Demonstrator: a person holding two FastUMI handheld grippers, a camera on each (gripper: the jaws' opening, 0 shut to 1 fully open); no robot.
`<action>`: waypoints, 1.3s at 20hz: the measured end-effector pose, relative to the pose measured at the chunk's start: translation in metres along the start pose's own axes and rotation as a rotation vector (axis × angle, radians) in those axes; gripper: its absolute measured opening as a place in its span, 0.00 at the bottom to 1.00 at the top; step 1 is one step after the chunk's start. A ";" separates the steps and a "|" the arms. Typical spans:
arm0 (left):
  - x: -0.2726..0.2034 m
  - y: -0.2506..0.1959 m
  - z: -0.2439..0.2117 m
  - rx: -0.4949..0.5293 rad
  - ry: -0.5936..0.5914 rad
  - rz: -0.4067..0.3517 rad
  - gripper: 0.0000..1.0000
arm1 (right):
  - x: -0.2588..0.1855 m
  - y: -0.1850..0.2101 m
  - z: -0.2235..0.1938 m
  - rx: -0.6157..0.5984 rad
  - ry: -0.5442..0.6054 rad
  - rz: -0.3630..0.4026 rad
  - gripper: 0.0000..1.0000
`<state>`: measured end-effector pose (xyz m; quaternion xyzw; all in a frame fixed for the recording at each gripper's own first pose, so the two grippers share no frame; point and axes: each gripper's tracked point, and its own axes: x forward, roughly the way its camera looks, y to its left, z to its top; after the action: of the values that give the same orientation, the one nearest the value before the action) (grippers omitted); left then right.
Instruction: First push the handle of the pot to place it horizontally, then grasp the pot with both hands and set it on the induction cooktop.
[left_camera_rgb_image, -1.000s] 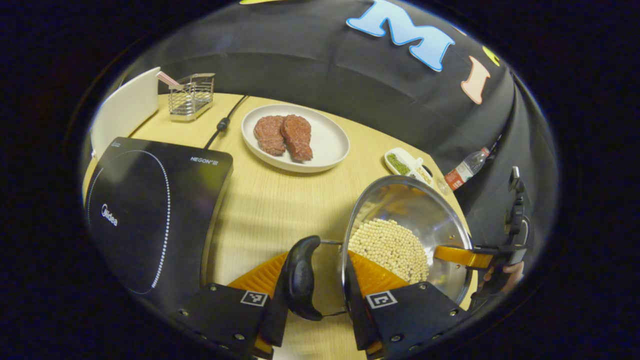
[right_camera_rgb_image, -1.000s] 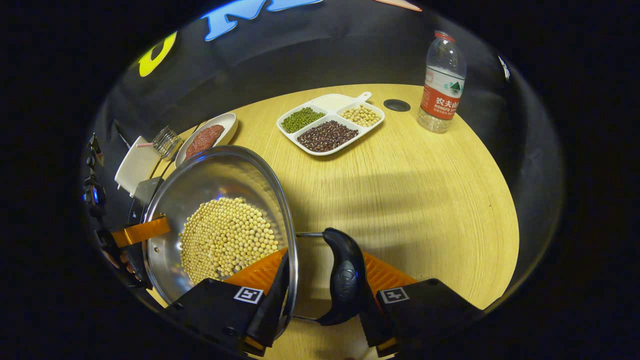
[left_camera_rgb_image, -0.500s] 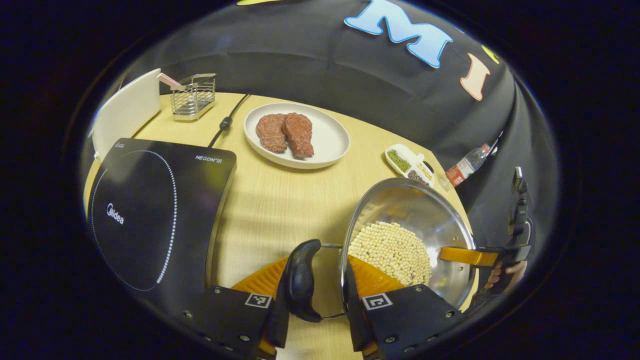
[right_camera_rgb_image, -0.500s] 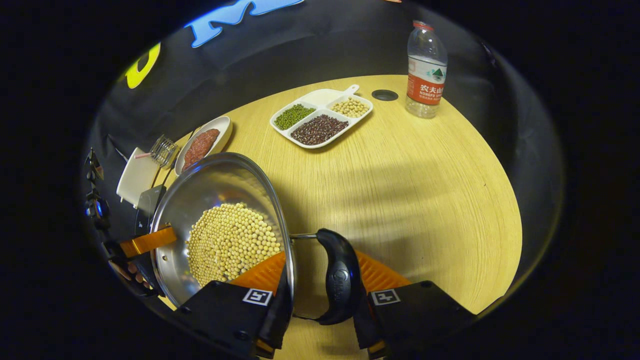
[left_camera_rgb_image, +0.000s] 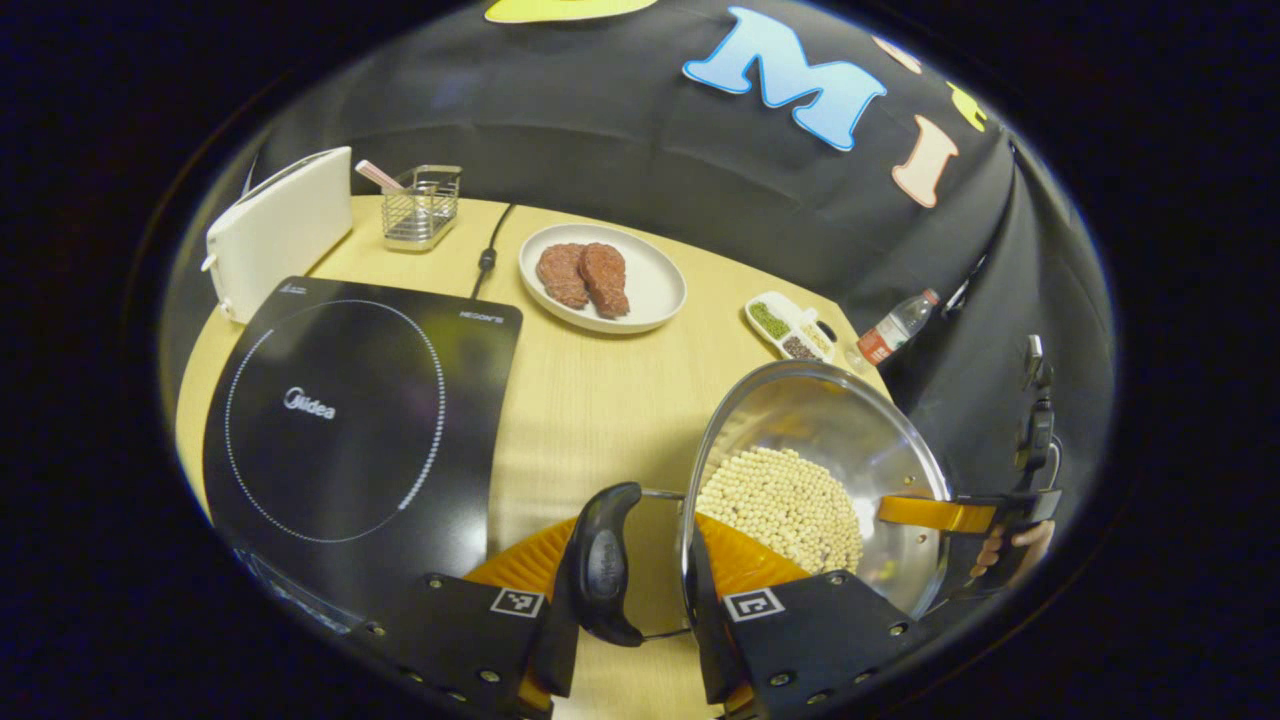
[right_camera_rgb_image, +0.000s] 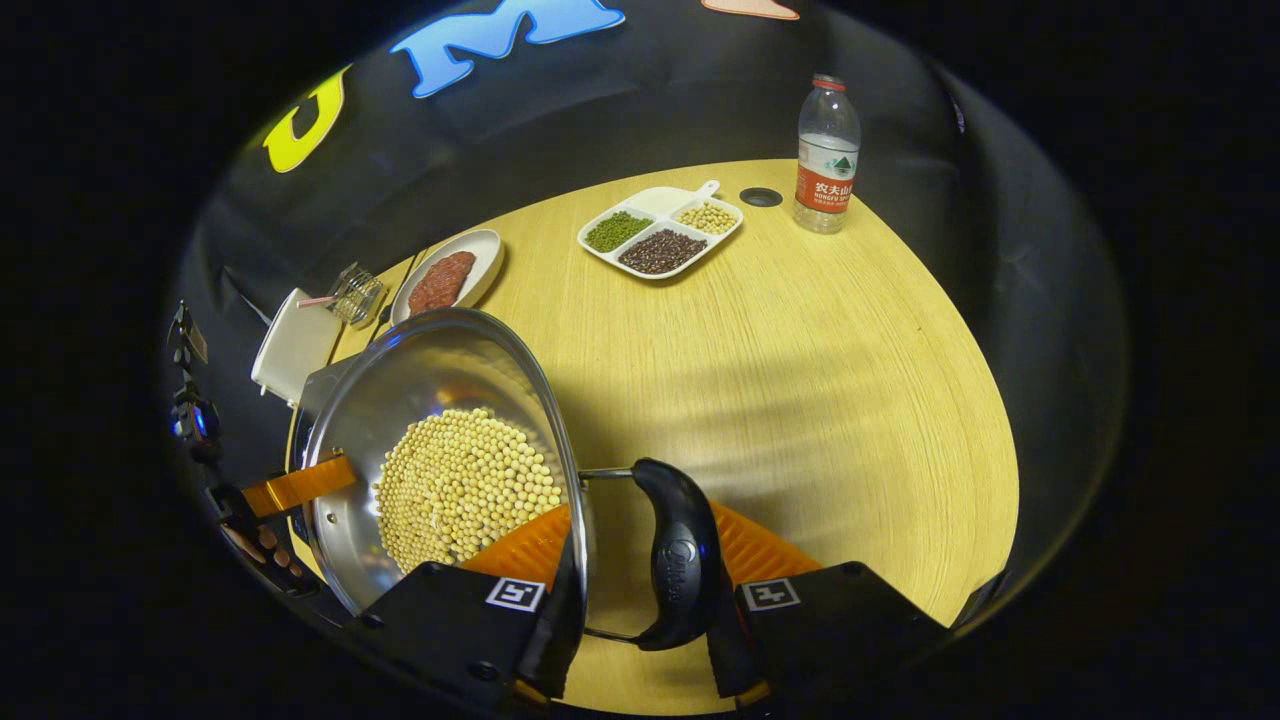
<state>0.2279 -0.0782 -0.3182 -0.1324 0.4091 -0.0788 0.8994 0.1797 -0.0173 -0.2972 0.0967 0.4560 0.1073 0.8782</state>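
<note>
Left gripper (left_camera_rgb_image: 628, 600) clamped on pot (left_camera_rgb_image: 815, 480) handle and rim; right gripper (right_camera_rgb_image: 640, 600) likewise on opposite handle; pot of beans beside induction cooktop (left_camera_rgb_image: 350, 420), above table (right_camera_rgb_image: 800, 350)

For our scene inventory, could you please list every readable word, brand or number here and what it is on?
"Midea": on the induction cooktop, inside its dotted ring.
Small print at the cooktop's far corners: too small to read.
Label on the water bottle: too small to read.
Embossed mark on the handle of the pot: blurred, unreadable.
</note>
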 end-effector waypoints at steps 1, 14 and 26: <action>-0.010 0.003 0.000 0.006 -0.003 -0.004 0.50 | -0.007 0.006 -0.005 0.003 0.000 -0.001 0.57; -0.127 0.081 0.038 0.032 -0.110 -0.011 0.49 | -0.057 0.125 -0.014 -0.003 -0.057 0.059 0.54; -0.166 0.202 0.100 -0.005 -0.175 0.054 0.49 | -0.030 0.254 0.017 -0.053 -0.084 0.117 0.57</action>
<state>0.2015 0.1734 -0.1979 -0.1299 0.3328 -0.0416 0.9331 0.1517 0.2167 -0.1961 0.1043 0.4095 0.1662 0.8910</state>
